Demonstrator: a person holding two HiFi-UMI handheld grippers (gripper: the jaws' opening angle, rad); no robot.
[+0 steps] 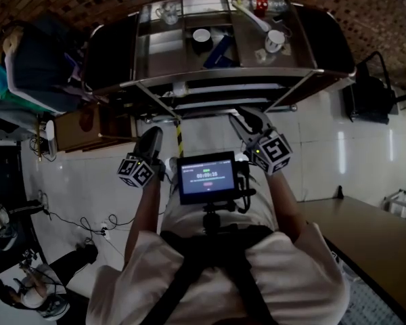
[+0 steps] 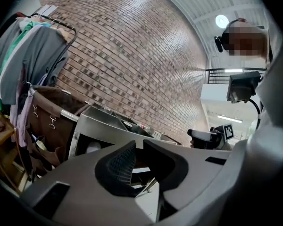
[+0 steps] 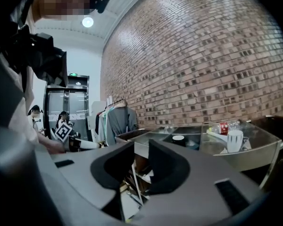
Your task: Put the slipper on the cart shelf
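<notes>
Nearest the head camera, a small screen is strapped at the person's chest. White digits are shown on it, too small to be read with certainty. The left gripper and the right gripper are held up just in front of the cart. Both sets of jaws are drawn in to a narrow slit and nothing is held in either.

The slipper cannot be made out for sure in any view. A pale shape is seen in the cart's lower opening and may be it, but this cannot be told. The shelf under the top tray is mostly in shadow.

Judged from this, the slipper should be located before anything else is done. If it is already on the shelf, it should be checked for lying flat and well in from the edge. If not, it is best gripped at one side and slid in level between the frame struts, with the mug and bottle on top left untouched.

The bottle's red label is unreadable. Only square markers are seen on the gripper cubes.
</notes>
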